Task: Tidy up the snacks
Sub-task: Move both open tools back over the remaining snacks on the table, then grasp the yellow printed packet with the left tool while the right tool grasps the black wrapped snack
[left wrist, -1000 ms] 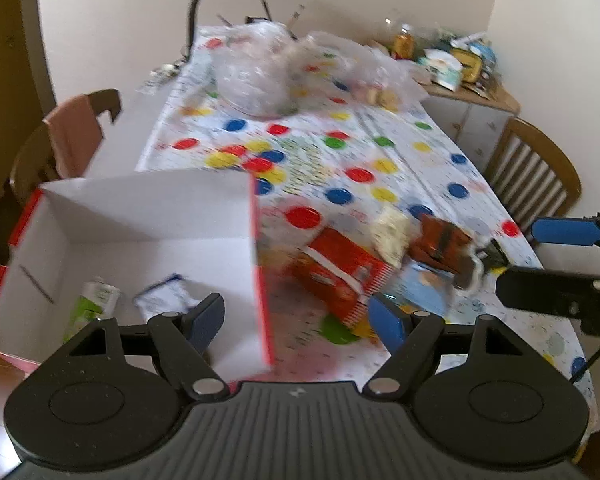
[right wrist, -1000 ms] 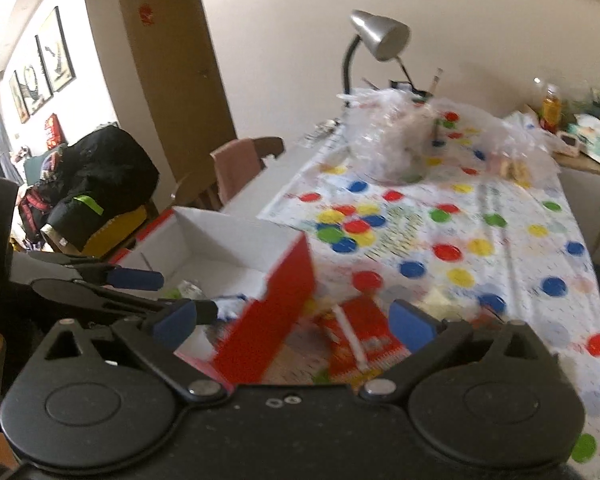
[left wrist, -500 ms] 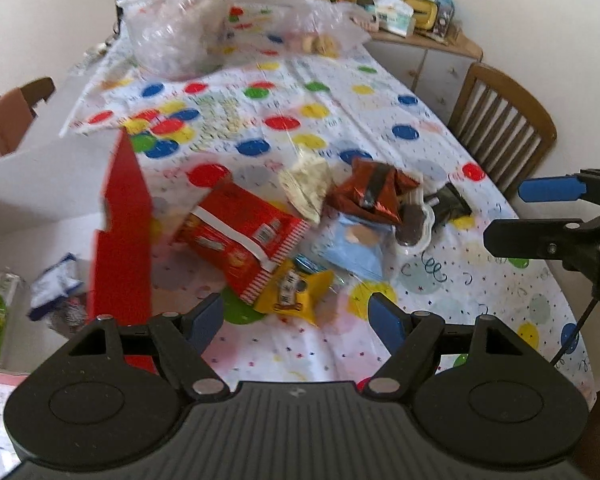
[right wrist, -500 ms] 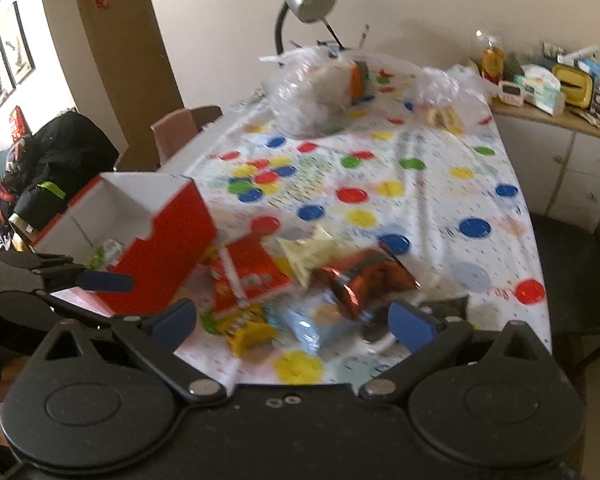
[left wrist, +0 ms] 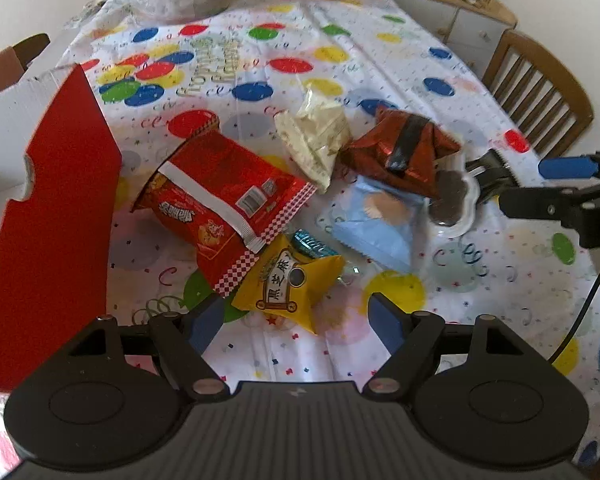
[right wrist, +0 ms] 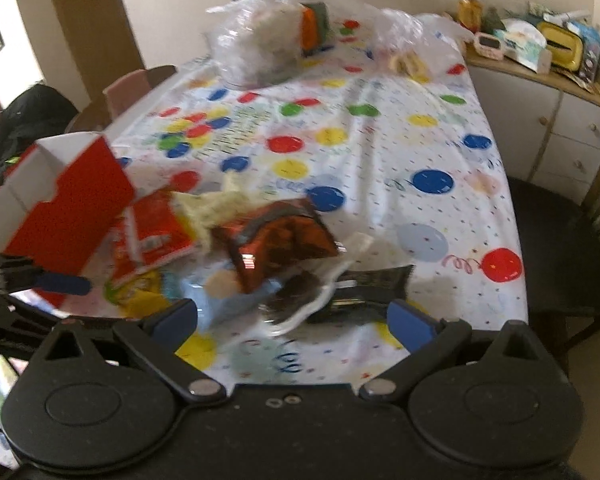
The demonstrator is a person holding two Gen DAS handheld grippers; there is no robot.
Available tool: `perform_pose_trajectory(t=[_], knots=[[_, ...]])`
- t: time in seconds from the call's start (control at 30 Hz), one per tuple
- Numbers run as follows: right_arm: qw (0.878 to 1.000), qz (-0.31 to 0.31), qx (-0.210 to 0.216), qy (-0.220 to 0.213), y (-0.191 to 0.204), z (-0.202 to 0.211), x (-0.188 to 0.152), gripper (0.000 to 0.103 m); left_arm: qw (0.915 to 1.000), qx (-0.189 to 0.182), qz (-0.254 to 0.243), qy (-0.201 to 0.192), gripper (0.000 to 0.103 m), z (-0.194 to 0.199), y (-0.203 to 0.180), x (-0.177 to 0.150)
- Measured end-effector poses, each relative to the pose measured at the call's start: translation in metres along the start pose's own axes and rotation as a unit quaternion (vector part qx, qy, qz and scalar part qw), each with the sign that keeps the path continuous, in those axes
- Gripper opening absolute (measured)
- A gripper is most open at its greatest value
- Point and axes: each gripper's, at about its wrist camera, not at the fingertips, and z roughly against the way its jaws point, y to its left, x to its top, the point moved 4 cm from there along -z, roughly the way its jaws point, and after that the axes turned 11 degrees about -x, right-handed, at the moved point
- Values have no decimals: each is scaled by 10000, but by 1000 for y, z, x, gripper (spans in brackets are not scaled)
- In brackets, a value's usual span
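Note:
Several snack packs lie in a heap on the dotted tablecloth: a big red bag, a yellow packet, a cream packet, a brown foil bag, a light blue pack and a clear tray of dark cookies. A red and white box stands open at the left. My left gripper is open just before the yellow packet. My right gripper is open above the cookie tray, near a black packet; it also shows in the left wrist view.
Clear plastic bags sit at the table's far end under a lamp. A cluttered sideboard stands at the back right. A wooden chair stands at the right side, another chair at the left.
Both grippers swung right, away from the box, and dropped closer to the snack heap. The heap now fills the middle of both views. Both stay open.

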Motion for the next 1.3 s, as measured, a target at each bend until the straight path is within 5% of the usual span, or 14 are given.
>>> perform_pose_trajectory(t=[0.47, 0.73, 1.0, 1.3], knots=[[9950, 981, 193, 1, 11, -41, 9, 94, 9997, 168, 27, 178, 78, -27, 6, 6], [9804, 1881, 527, 274, -15, -57, 12, 94, 9995, 278, 82, 106, 77, -31, 5, 9], [9681, 2393, 680, 304, -21, -74, 22, 93, 9995, 317, -39, 39, 65, -31, 4, 9], [9604, 2501, 1047, 648, -16, -74, 6, 66, 9993, 297, -240, 20, 48, -29, -3, 6]])
